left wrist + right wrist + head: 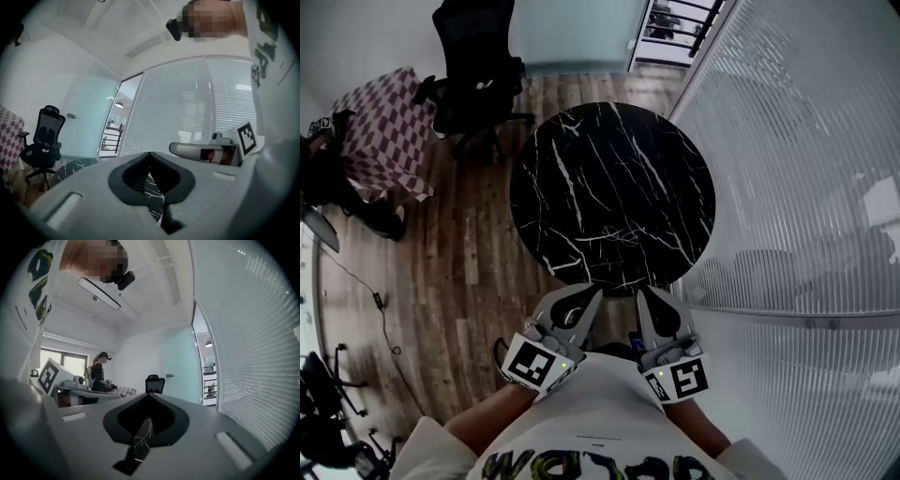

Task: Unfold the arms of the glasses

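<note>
Left claw and right claw, each with both jaws fully closed on nothing, held side by side and level in front of the wearer's white printed shirt; their marker cubes face the head camera. Left gripper view: jaw tips meet at centre, with white-veined black stone showing through the opening behind them. Right gripper view: same closed state, same stone below. Just beyond the tips, the near edge of a round black marble bench. The glasses cannot be made out in any view. Wood-plank floor surrounds the bench, with a thin dark cable trailing at left. Farther left, a table under a checkered cloth; beside it, a black office chair. Along the right, a glazed wall with lowered blinds. At the far end, what appears to be a stair railing. Right gripper view, background: a second person in dark clothes stands at the checkered table
</note>
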A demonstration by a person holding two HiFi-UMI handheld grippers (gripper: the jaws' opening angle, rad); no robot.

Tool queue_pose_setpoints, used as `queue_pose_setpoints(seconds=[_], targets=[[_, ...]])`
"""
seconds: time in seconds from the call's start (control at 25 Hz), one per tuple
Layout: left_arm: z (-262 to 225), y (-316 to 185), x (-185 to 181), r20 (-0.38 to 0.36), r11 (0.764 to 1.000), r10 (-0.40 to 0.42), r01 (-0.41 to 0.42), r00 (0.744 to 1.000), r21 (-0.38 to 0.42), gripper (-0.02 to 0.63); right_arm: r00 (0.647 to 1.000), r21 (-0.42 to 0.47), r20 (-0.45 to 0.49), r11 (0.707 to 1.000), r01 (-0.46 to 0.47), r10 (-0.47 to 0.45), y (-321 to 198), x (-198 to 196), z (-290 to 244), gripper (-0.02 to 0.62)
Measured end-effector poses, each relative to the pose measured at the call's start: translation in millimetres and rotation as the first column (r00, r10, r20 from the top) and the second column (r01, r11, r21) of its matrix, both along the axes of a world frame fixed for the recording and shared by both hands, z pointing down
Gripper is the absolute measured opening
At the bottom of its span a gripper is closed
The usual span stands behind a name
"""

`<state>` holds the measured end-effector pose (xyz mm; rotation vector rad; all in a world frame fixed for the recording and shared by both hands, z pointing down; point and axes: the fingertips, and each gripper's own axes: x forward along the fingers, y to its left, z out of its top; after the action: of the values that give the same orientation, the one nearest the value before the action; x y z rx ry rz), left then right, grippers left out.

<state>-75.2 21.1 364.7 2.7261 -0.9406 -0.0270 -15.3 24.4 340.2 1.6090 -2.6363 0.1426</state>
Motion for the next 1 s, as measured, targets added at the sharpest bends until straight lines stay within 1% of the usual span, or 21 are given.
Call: queue_pose_setpoints(seconds=[0.12, 0.28, 0.44, 0.76, 0.84, 1.0], targets=[[0, -9, 4, 0.016, 1.0, 0.012, -0.012, 1.0, 0.011, 0.0, 1.0, 0.001, 0.005, 1.0, -0.011, 0.011, -10, 2, 1, 0.0], [-3, -19, 14, 0.01, 0.999, 0.029, -0.029, 1.0, 0.027, 0.0, 1.0, 0.007, 0.008, 1.0, -0.026, 0.026, -19, 11, 1, 0.0], [-2, -23, 24, 0.032, 0.998, 0.043, -0.044, 0.999, 0.04, 0.0, 1.0, 0.013, 0.005, 1.0, -0.028, 0.028, -26, 23, 0, 0.0], [0, -34, 45, 0.07, 0.999, 0.014, -0.017, 0.997, 0.045, 0.0, 1.0, 0.017, -0.006, 1.0, 0.01, -0.01, -36, 48, -5, 0.0], [3, -34, 52, 0.082, 0.999, 0.017, -0.02, 0.997, 0.041, 0.0, 1.0, 0.011, -0.005, 1.0, 0.019, -0.019, -39, 55, -3, 0.0], [8, -38, 68, 0.079, 0.998, 0.044, -0.048, 0.996, 0.039, 0.005, 0.999, -0.008, -0.011, 0.999, 0.045, -0.045, -46, 65, 5, 0.001]])
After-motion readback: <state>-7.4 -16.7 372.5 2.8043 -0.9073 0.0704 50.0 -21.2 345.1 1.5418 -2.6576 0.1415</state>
